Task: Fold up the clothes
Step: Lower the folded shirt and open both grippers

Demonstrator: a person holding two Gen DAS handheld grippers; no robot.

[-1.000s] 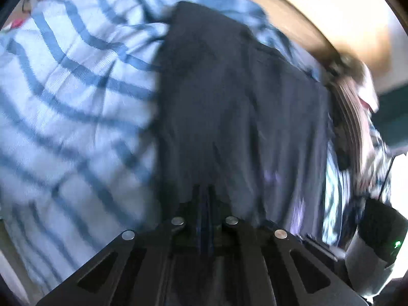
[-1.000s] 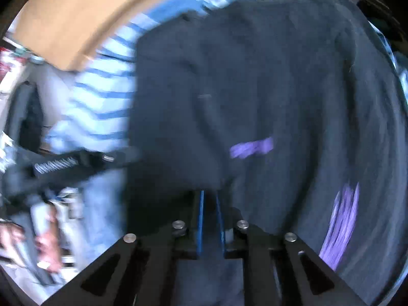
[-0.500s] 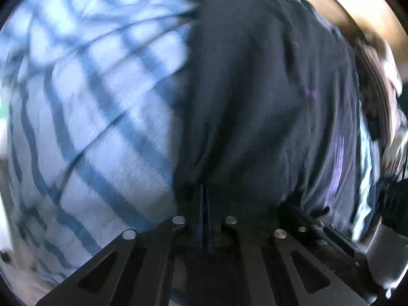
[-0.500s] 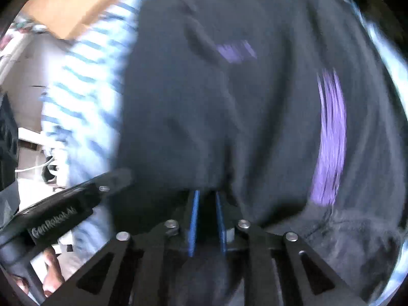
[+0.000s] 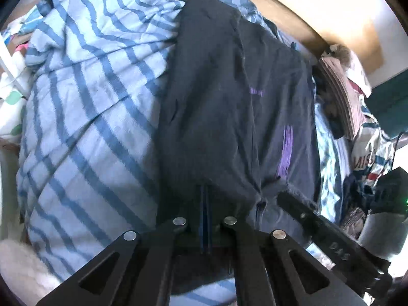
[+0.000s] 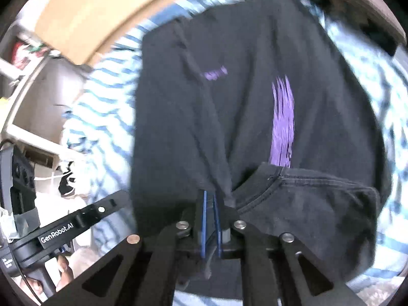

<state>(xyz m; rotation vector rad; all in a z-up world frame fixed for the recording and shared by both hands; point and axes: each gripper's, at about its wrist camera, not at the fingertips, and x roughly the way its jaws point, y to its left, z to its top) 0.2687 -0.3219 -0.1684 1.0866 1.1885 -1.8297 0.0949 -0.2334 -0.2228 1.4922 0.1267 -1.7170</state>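
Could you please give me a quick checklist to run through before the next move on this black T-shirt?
1. Left gripper shut on the black T-shirt: ok.
2. Right gripper shut on the shirt, near the collar: ok.
3. Shirt lying over the striped blue bedding, not off its edge: ok.
4. Purple print facing up: ok.
5. Far hem flat and square: cannot tell.
6. Clothes pile clear of the shirt: cannot tell.
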